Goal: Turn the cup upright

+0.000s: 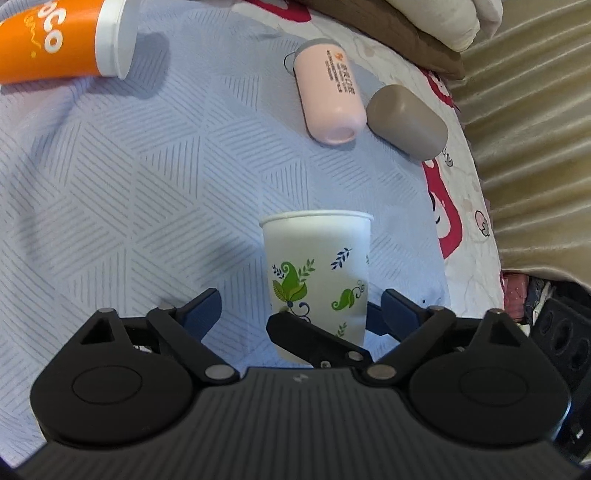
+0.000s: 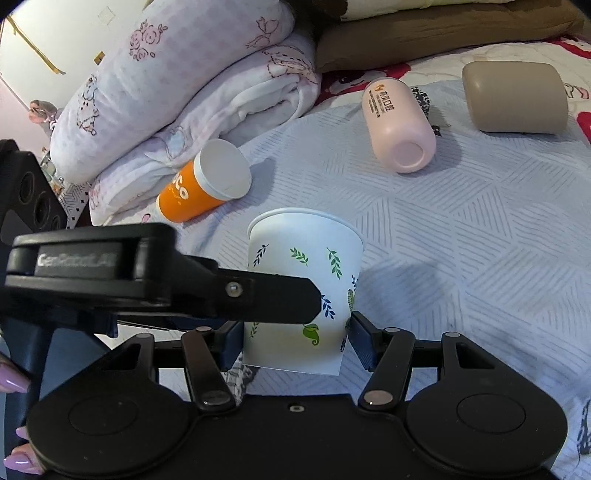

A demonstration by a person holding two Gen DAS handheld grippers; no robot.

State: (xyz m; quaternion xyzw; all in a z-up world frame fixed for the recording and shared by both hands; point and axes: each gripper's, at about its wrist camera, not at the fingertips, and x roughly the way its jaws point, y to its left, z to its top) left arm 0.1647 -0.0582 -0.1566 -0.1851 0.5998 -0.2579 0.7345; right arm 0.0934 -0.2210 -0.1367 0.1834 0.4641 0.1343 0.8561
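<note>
— Where the pale blue geometric-patterned bedspread (image 2: 461, 229) meets folded pink-print blankets (image 2: 177, 85) and a brown pillow (image 2: 443, 33), what stands out?

— A white paper cup with green leaf print (image 2: 303, 288), upright, mouth up, its inside unseen. The right claw (image 2: 295, 341) grips its lower wall from both sides. The left claw (image 1: 295, 310) is spread wide; only its right finger sits beside the cup.

— Other containers?

— An orange-and-white paper cup (image 2: 207, 184) on its side, visibly empty; a pink bottle (image 2: 400, 129) and a taupe rounded case (image 2: 515, 98) lying near each other.
</note>
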